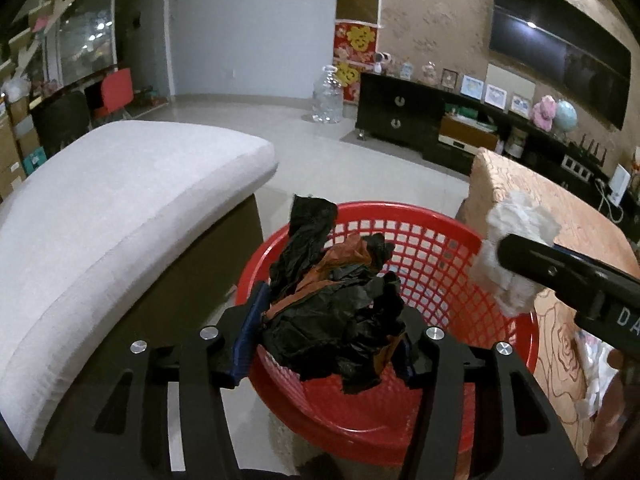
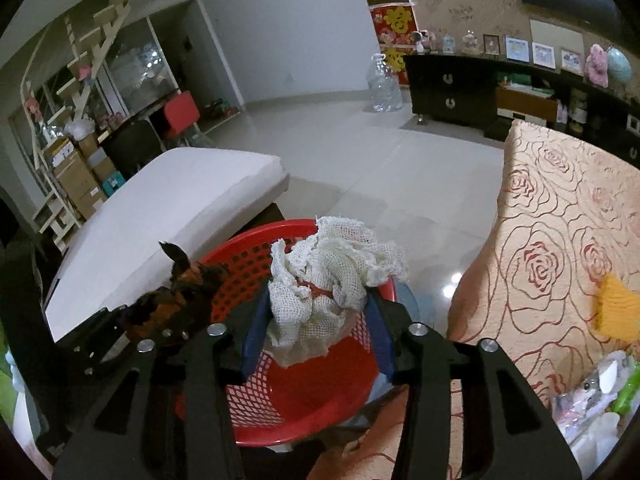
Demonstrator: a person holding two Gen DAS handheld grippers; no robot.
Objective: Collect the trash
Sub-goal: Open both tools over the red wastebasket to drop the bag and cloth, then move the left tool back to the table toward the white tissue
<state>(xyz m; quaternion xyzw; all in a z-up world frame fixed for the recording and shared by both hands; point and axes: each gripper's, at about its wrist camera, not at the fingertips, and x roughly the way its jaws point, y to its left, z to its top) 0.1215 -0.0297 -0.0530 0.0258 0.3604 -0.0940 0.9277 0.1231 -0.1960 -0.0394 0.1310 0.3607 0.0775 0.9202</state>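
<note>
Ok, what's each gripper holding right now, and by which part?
Left gripper has crumpled black and orange plastic by its lower bulk; right gripper has a white gauze wad by its lower middle, both over the red basket.

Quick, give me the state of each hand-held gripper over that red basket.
Left hand-held gripper: closed on the crumpled black and orange plastic bag.
Right hand-held gripper: closed on the white mesh cloth.
Both hang above the red basket.
</note>
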